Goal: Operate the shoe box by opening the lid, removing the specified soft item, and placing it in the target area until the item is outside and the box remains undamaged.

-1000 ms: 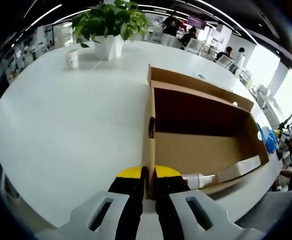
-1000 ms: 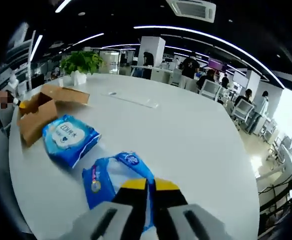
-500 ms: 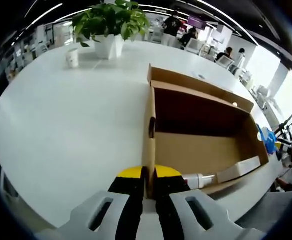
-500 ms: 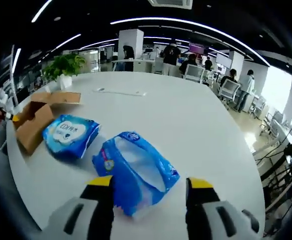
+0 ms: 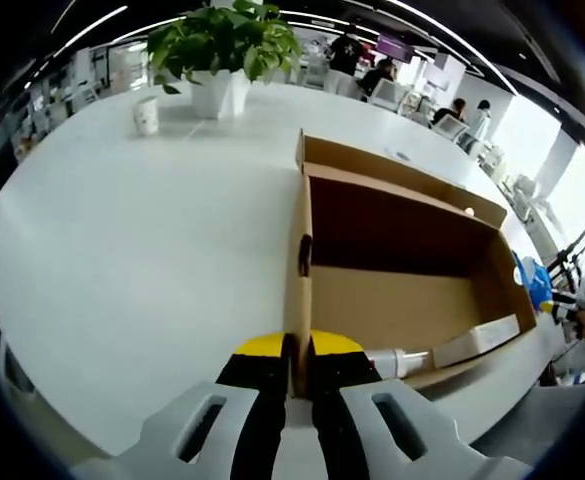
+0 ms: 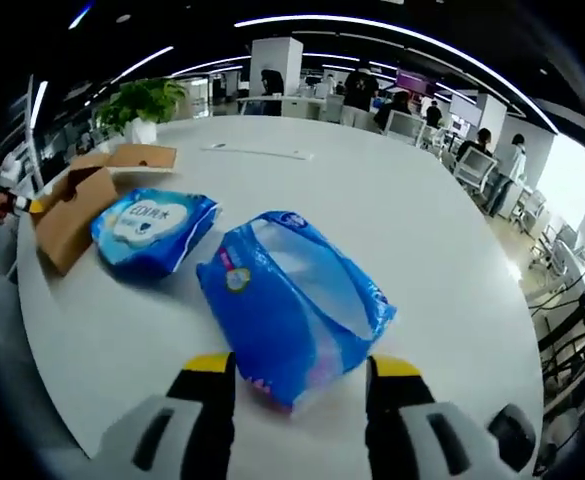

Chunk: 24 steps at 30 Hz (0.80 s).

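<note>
Between right gripper (image 6: 294, 372) open jaws: crinkly blue pack (image 6: 290, 303); left gripper (image 5: 294, 352) pinches box wall (image 5: 298, 290).

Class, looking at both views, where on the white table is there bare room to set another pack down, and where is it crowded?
Bare: the stretch beyond the blue packs toward the far rim, and between plant pot and shoe box. Crowded: beside the box, where both packs lie close together.

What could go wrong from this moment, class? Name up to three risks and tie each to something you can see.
1. The left gripper is shut on the thin wall of the shoe box; a pull or twist could crease or tear the cardboard.
2. The right gripper stands open around the blue pack; withdrawing carelessly could snag its loose film and drag it.
3. The bottle lying in the box could roll if the box tilts.
</note>
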Tool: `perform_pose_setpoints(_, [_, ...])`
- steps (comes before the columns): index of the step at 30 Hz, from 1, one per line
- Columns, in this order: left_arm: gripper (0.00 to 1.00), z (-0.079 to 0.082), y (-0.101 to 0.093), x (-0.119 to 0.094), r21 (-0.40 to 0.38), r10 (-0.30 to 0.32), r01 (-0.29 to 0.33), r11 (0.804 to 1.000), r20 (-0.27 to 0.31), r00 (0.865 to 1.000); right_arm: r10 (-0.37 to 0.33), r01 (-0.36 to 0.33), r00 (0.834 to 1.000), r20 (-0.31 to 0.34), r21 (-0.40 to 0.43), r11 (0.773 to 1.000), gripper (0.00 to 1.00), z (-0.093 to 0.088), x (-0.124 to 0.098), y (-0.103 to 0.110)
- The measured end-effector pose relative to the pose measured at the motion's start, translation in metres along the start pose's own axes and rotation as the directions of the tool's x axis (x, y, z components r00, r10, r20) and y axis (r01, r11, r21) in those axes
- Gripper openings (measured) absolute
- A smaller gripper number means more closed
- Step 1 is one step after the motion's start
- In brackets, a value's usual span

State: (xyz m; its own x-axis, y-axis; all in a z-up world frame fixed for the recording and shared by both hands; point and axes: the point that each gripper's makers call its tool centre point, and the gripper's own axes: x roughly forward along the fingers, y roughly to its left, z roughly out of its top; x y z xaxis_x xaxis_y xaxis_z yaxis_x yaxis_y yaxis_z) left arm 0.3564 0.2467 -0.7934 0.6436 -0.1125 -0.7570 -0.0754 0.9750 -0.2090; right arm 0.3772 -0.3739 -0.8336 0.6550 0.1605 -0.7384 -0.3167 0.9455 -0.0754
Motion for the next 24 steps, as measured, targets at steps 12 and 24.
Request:
perform_pose_setpoints(12, [0.05,0.001,0.001,0.000,-0.005,-0.004,0.004,1.000,0.000,1.000,0.077,-0.076,0.997,0.001,-0.098,0.992,0.47,0.008,0.008,-0.002])
perform_pose_setpoints(24, [0.05,0.001,0.001,0.000,-0.002,-0.004,0.004,1.000,-0.001,1.000,0.167,-0.171,0.985,-0.039,-0.233,0.957,0.46,0.013,0.014,-0.003])
